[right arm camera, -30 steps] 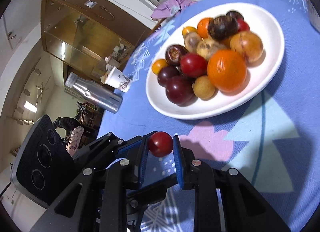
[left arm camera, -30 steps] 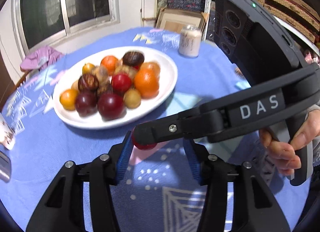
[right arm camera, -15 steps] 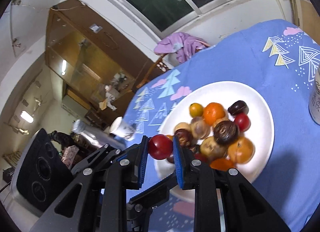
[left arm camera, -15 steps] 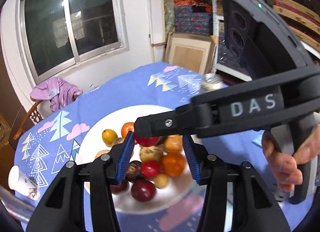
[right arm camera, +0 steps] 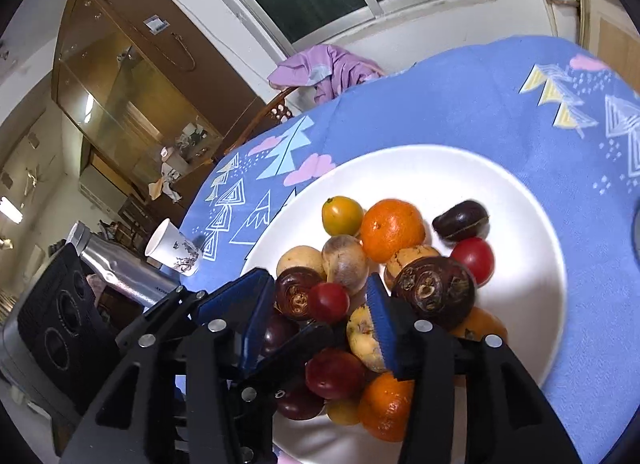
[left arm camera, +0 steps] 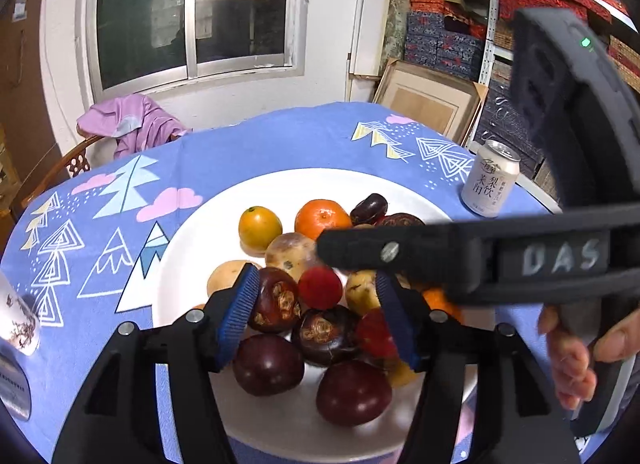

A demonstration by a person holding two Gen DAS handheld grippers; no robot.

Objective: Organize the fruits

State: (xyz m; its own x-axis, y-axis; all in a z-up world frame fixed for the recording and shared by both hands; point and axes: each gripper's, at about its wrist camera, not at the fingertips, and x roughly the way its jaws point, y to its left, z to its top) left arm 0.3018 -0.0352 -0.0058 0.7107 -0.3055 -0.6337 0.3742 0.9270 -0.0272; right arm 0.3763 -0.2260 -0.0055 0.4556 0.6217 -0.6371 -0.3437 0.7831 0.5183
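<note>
Red, small and round, the cherry tomato [right arm camera: 328, 302] sits atop the heaped fruit on the wide white plate [right arm camera: 532, 223], between the parted right tongs [right arm camera: 316, 316], while the left tongs [left arm camera: 316, 316] gape empty above, so little sorting seems left.

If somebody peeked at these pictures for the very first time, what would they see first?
First, the big white plate in the middle of the blue tablecloth, heaped with fruit: oranges, dark purple ones, red ones. Right over the pile, a small red fruit sits between the wide-open blue pads of the right gripper. A drink can stands upright beyond the plate, on the right.
</note>
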